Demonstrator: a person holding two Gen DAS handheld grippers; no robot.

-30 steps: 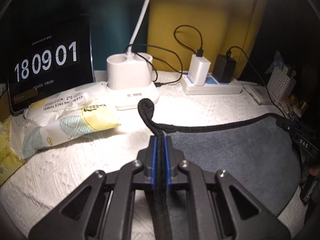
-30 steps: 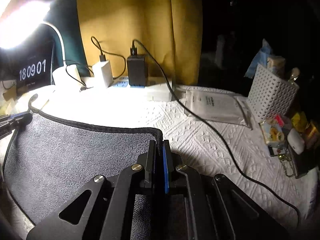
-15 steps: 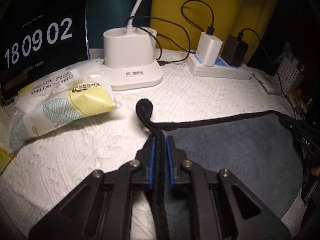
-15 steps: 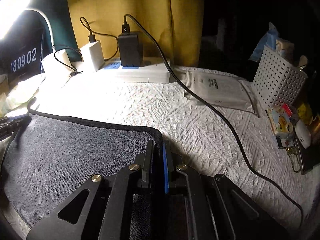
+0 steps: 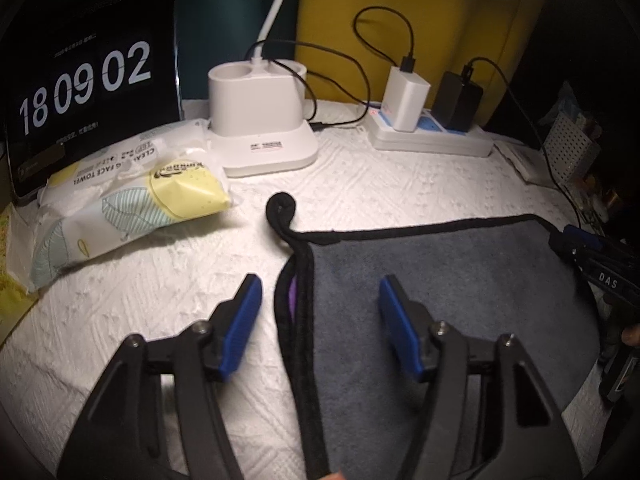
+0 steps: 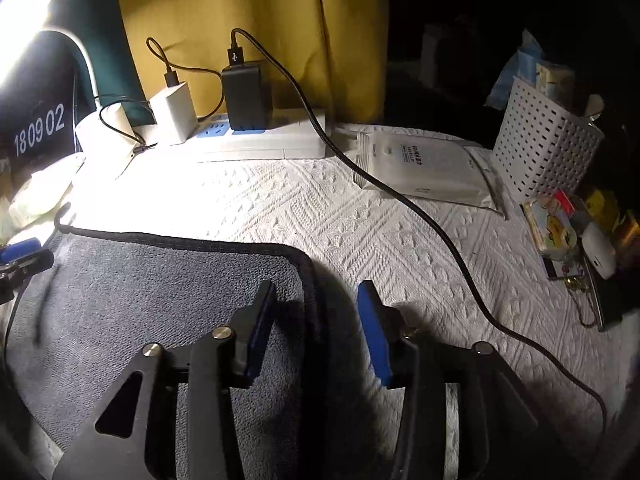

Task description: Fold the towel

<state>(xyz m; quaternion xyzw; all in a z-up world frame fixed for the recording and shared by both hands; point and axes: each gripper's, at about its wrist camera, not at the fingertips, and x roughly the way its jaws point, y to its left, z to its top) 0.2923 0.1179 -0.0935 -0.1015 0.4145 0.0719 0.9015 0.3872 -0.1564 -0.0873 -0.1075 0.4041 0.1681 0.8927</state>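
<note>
A grey towel (image 5: 436, 280) with black piping lies folded on the white textured table cover (image 5: 160, 292); it also shows in the right wrist view (image 6: 160, 280). Its hanging loop (image 5: 280, 206) sticks out at the far left corner. My left gripper (image 5: 320, 300) is open, its blue pads either side of the towel's left edge. My right gripper (image 6: 316, 304) is open over the towel's right corner edge. The right gripper also shows at the right edge of the left wrist view (image 5: 576, 240).
A tablet clock (image 5: 84, 88), a face-towel pack (image 5: 132, 196) and a white lamp base (image 5: 260, 120) stand at the back left. A power strip with chargers (image 6: 248, 132), a black cable (image 6: 440, 240), a white pack (image 6: 424, 168) and a white basket (image 6: 544, 144) are at back right.
Both grippers have opened and let go of the towel's edge, which now lies flat on the table. Both views have moved a little forward and down.
</note>
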